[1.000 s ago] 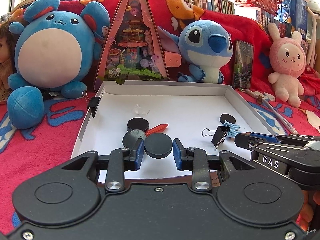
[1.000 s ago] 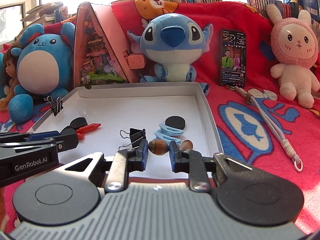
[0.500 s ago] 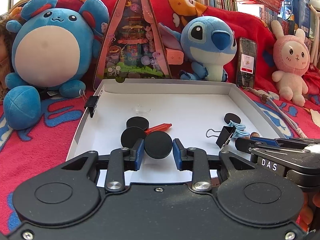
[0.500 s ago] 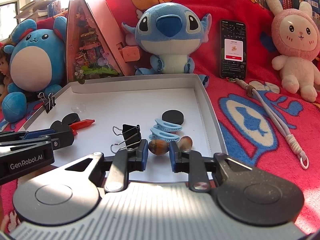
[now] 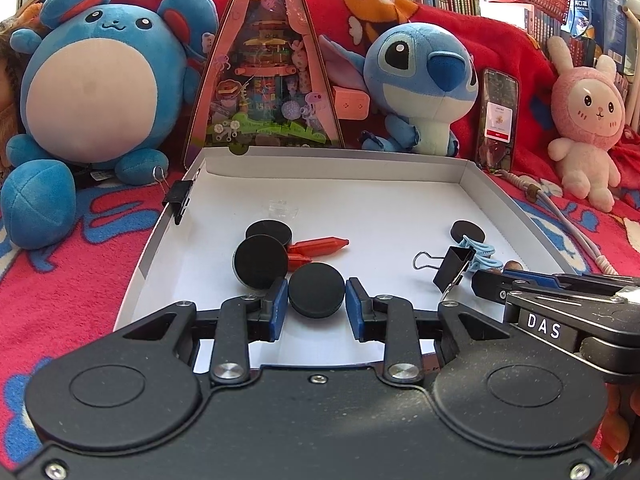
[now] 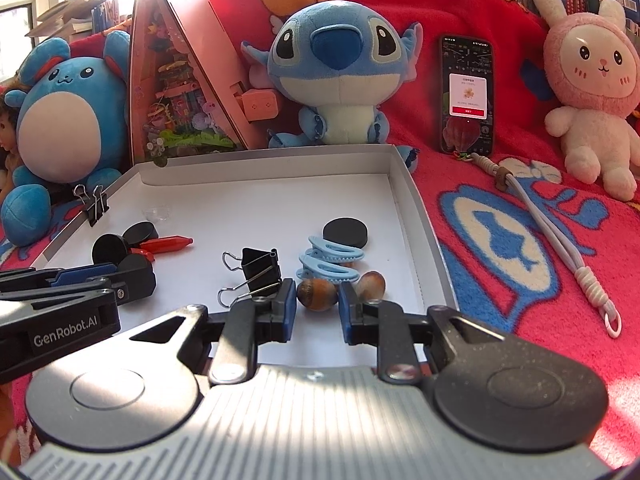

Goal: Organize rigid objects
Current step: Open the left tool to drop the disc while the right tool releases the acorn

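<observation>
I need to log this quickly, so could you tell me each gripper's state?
Left gripper: closed on a black disc.
Right gripper: closed on a brown nut.

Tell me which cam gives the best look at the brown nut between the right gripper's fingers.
Right wrist view. The brown nut sits close and unblocked between the right gripper fingers, with a second nut beside it. In the left wrist view only a sliver of brown shows behind the right gripper's fingers.

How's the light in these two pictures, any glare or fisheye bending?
Left wrist view: even daylight, sharp; the white cardboard tray bows at its edges. Right wrist view: blown-out window glare top left, sun stripes across the right gripper body, round blue plush toy curves at the edge.
</observation>
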`<state>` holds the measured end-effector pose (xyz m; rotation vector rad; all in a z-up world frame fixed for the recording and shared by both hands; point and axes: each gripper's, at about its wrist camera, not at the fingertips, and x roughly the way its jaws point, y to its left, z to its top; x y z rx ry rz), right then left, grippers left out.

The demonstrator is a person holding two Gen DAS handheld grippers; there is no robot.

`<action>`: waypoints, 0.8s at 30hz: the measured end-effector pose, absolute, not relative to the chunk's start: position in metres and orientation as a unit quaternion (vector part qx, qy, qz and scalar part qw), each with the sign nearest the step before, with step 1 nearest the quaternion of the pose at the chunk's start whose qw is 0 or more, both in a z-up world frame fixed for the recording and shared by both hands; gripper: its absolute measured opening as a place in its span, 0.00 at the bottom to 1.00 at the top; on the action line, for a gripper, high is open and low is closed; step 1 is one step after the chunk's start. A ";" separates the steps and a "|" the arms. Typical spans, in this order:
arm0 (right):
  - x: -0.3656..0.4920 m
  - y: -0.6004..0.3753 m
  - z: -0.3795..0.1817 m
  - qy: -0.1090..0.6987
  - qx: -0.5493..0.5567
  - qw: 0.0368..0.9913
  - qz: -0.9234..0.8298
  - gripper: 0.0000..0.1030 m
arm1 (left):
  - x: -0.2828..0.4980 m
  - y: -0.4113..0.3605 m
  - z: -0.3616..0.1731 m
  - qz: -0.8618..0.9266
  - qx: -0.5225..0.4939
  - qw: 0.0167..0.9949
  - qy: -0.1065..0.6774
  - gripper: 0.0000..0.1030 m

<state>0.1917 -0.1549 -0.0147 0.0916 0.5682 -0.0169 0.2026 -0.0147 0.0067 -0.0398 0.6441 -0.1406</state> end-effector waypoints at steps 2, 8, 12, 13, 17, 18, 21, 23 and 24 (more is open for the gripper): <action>0.192 -0.155 -0.015 0.281 0.046 0.959 -0.008 0.27 | 0.203 -0.014 0.006 -0.068 -0.020 0.945 0.318 0.29; 0.192 -0.155 -0.015 0.280 0.046 0.959 -0.009 0.27 | 0.203 -0.013 0.005 -0.064 -0.020 0.946 0.317 0.29; 0.192 -0.155 -0.016 0.281 0.046 0.959 -0.009 0.27 | 0.203 -0.013 0.005 -0.063 -0.018 0.947 0.316 0.29; 0.192 -0.156 -0.016 0.282 0.046 0.958 -0.008 0.27 | 0.203 -0.014 0.005 -0.063 -0.018 0.947 0.316 0.29; 0.192 -0.155 -0.016 0.282 0.044 0.958 -0.010 0.27 | 0.203 -0.014 0.004 -0.062 -0.018 0.947 0.315 0.29; 0.192 -0.155 -0.016 0.282 0.045 0.958 -0.009 0.27 | 0.203 -0.014 0.004 -0.062 -0.018 0.947 0.315 0.29; 0.191 -0.155 -0.016 0.281 0.047 0.959 -0.007 0.31 | 0.203 -0.014 0.004 -0.060 -0.017 0.947 0.315 0.31; 0.190 -0.155 -0.016 0.281 0.049 0.959 -0.006 0.31 | 0.203 -0.014 0.004 -0.058 -0.017 0.947 0.315 0.36; 0.190 -0.155 -0.016 0.280 0.049 0.959 -0.006 0.31 | 0.203 -0.014 0.004 -0.058 -0.017 0.947 0.315 0.38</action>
